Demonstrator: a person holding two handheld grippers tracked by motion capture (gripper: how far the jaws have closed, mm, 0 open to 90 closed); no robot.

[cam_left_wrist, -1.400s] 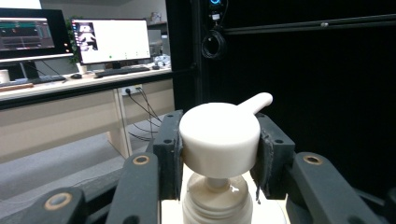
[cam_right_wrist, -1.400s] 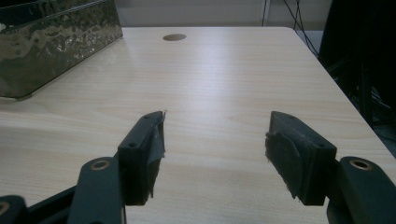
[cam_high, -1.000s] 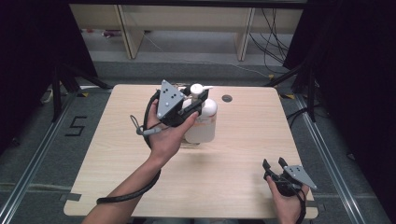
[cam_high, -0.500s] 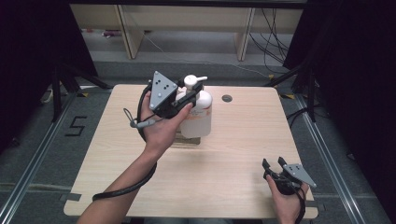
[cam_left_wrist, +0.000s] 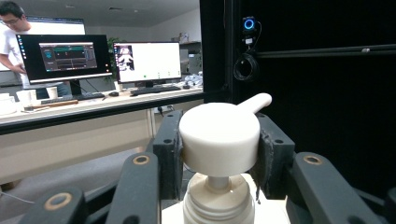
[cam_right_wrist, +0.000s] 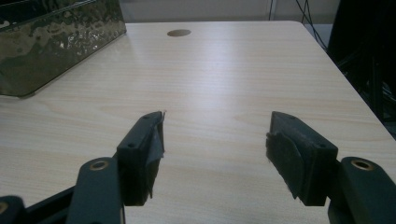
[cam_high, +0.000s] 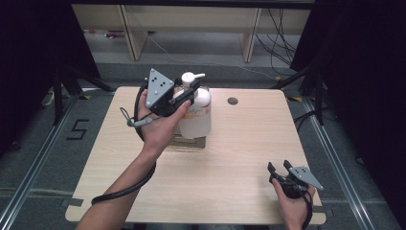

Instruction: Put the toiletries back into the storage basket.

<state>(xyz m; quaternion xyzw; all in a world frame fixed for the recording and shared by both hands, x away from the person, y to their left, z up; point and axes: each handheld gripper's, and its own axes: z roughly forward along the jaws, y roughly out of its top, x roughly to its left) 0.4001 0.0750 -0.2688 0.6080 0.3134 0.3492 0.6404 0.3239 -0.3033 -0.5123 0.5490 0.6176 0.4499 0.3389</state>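
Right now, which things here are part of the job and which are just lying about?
In use:
- white pump bottle, held up off the table
- left gripper, shut on the bottle's pump head
- clear box under the bottle, probably where it belongs

Lying about:
- right gripper, open, resting low over the bare table
- round hole in the tabletop

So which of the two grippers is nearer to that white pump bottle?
Left. The left gripper is clamped on the pump bottle at its pump head; the right gripper rests open near the table's front right corner, well away.
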